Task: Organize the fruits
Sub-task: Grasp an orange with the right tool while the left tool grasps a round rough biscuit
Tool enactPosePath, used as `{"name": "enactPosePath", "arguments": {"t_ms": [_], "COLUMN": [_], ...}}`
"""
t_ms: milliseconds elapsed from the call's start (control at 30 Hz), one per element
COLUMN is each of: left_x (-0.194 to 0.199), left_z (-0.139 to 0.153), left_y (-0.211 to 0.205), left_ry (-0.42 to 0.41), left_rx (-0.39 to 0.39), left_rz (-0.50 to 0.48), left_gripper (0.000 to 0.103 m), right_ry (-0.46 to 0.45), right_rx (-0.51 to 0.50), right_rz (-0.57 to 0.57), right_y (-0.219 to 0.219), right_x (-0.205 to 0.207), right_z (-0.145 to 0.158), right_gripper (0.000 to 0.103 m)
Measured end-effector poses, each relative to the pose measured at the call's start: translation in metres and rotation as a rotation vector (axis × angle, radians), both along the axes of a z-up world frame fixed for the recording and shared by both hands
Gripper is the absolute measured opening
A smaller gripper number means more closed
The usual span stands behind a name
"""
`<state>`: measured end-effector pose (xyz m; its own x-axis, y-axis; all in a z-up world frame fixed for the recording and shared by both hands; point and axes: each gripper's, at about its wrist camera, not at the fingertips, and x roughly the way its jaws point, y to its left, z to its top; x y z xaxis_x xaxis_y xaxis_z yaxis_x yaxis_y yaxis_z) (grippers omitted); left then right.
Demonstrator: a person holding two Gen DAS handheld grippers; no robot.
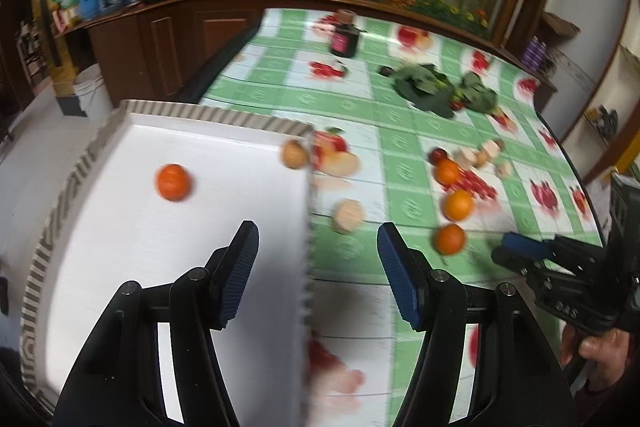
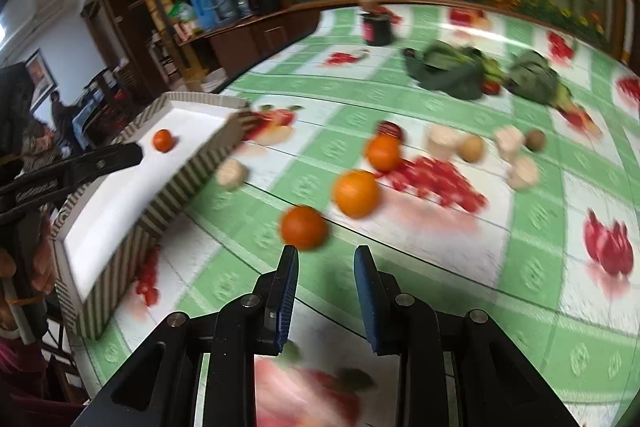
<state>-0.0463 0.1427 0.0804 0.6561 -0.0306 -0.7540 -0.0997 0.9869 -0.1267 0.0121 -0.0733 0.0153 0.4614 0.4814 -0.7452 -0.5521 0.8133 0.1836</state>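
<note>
A white box with striped walls [image 1: 216,115] [image 2: 192,183] stands at the table's left edge with one orange [image 1: 173,182] [image 2: 163,140] inside. My left gripper [image 1: 318,247] is open and empty above the box's right wall. Three oranges lie on the cloth: the nearest [image 2: 304,227] [image 1: 449,239], a middle one [image 2: 356,193] [image 1: 457,205] and a far one [image 2: 384,151] [image 1: 447,171]. My right gripper [image 2: 326,261] [image 1: 516,247] is open and empty, just short of the nearest orange.
Pale round fruits [image 2: 442,141] [image 1: 349,215], small brown ones [image 2: 472,147] [image 1: 295,154] and a dark red fruit [image 2: 390,129] lie scattered. Leafy greens [image 2: 452,71] and a dark jar [image 2: 376,27] sit farther back. The green checked tablecloth [image 2: 520,267] carries printed fruit pictures.
</note>
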Motion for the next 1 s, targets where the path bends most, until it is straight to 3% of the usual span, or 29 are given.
{"name": "enactPosePath", "arguments": {"t_ms": [167, 467, 733, 833, 1000], "left_x": [0.004, 0.015, 0.03, 0.039, 0.056], "left_z": [-0.011, -0.033, -0.044, -0.045, -0.046], "left_y": [-0.03, -0.045, -0.043, -0.042, -0.044], "left_ry": [0.031, 0.088, 0.116, 0.116, 0.124], "left_rx": [0.019, 0.054, 0.058, 0.06, 0.071], "left_rz": [-0.058, -0.084, -0.089, -0.088, -0.08], "left_gripper": [0.062, 0.062, 0.062, 0.062, 0.062], "right_ry": [0.019, 0.016, 0.078, 0.051, 0.044], "right_rx": [0.003, -0.013, 0.006, 0.029, 0.048], "right_rz": [-0.021, 0.068, 0.122, 0.134, 0.102], "right_y": [-0.012, 0.02, 0.04, 0.037, 0.021], "right_x": [0.003, 0.011, 0.029, 0.026, 0.024], "right_z": [-0.006, -0.008, -0.024, -0.023, -0.02], "right_gripper": [0.032, 0.038, 0.038, 0.031, 0.031]}}
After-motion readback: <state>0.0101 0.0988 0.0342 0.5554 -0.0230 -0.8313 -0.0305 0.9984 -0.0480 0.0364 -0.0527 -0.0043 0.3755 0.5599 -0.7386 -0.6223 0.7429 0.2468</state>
